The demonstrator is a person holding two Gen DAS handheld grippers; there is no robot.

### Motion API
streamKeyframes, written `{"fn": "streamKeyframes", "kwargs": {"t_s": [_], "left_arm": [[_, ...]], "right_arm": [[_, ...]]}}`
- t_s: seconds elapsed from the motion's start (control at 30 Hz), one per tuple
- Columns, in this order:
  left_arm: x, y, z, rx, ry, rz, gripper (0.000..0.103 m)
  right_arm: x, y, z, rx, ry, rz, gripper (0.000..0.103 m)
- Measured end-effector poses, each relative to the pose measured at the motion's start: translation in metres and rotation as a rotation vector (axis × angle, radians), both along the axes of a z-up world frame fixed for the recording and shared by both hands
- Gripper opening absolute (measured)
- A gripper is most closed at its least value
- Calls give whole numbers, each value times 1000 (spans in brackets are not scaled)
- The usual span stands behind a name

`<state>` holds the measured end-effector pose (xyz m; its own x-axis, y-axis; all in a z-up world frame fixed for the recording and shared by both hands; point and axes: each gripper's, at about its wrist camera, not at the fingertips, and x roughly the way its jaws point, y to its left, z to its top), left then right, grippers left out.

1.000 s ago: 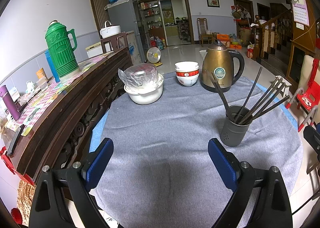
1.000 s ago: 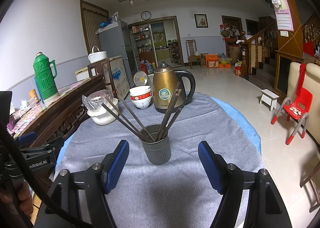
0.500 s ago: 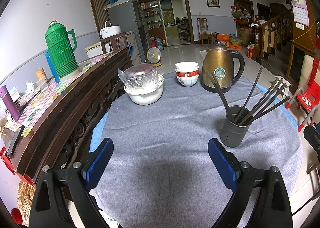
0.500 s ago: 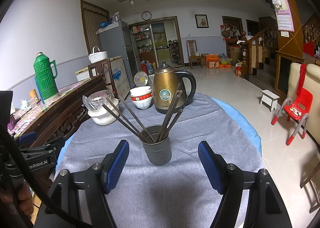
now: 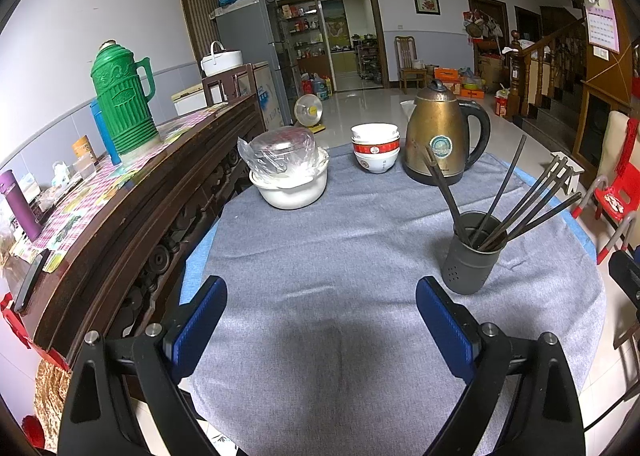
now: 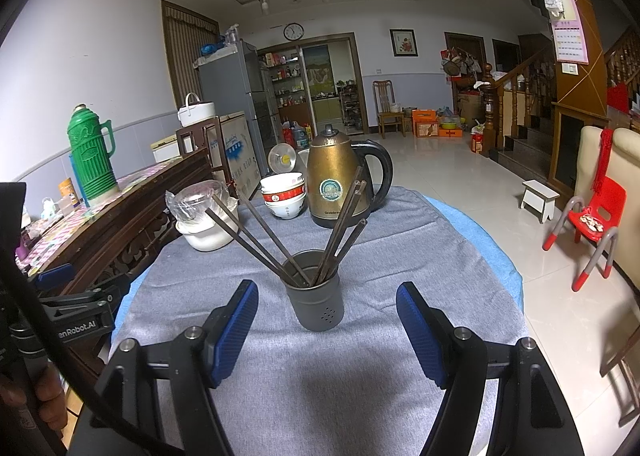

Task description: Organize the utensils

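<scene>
A dark grey holder cup (image 6: 318, 302) stands upright on the grey tablecloth, with several dark chopsticks (image 6: 248, 234) fanned out of it. My right gripper (image 6: 327, 326) hovers just short of the cup, open, blue pads either side with nothing between them. In the left wrist view the same cup (image 5: 472, 256) sits to the right with its chopsticks (image 5: 520, 208). My left gripper (image 5: 320, 320) is open over bare cloth, nothing between its pads. It also shows at the left edge of the right wrist view, held by a hand (image 6: 44, 396).
At the far side of the round table stand a brass kettle (image 5: 440, 140), stacked red-and-white bowls (image 5: 376, 148) and a white pot (image 5: 290, 184) under a plastic-wrapped bowl. A dark wooden sideboard (image 5: 120, 216) with a green thermos (image 5: 120, 104) borders the left. A red child's chair (image 6: 592, 224) stands right.
</scene>
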<state>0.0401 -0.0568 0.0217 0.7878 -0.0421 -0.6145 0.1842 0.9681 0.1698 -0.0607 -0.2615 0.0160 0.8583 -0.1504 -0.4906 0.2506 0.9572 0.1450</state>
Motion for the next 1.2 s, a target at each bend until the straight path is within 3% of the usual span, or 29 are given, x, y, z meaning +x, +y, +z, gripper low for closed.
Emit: {"fn": "streamKeyframes", "kwargs": {"t_s": [0.63,1.2], "left_arm": [[-3,2,1,-6,-3,3,95],[-29,5,21,-19,-47,2,95]], "right_arm": [[-1,1,8,-3,-10,1,75],[-25,8,22,-14,-47,2,75]]}}
